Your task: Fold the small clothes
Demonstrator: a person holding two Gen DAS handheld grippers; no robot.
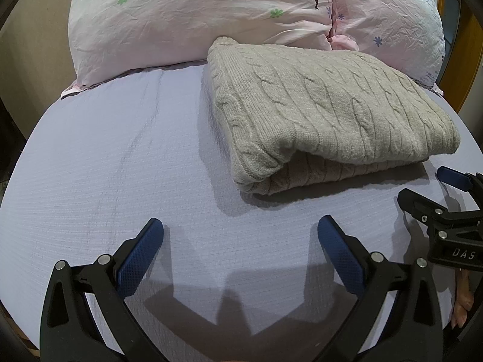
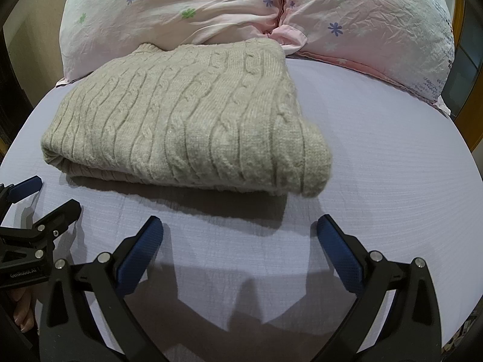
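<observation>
Cable-knit beige sweater (image 1: pixel 326 111) folded thick on ribbed lavender sheet (image 1: pixel 120 166); left tongs (image 1: pixel 240 229), right tongs (image 2: pixel 240 228) spread, empty.

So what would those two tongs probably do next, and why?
Probably back away: the beige cable-knit sweater already lies folded on the lavender bedsheet, and both the left tongs and right tongs are open, empty, clear of it.

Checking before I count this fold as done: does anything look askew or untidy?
Nothing stands out. The sweater lies folded flat on the bed sheet, its far edge against the pillows.
</observation>
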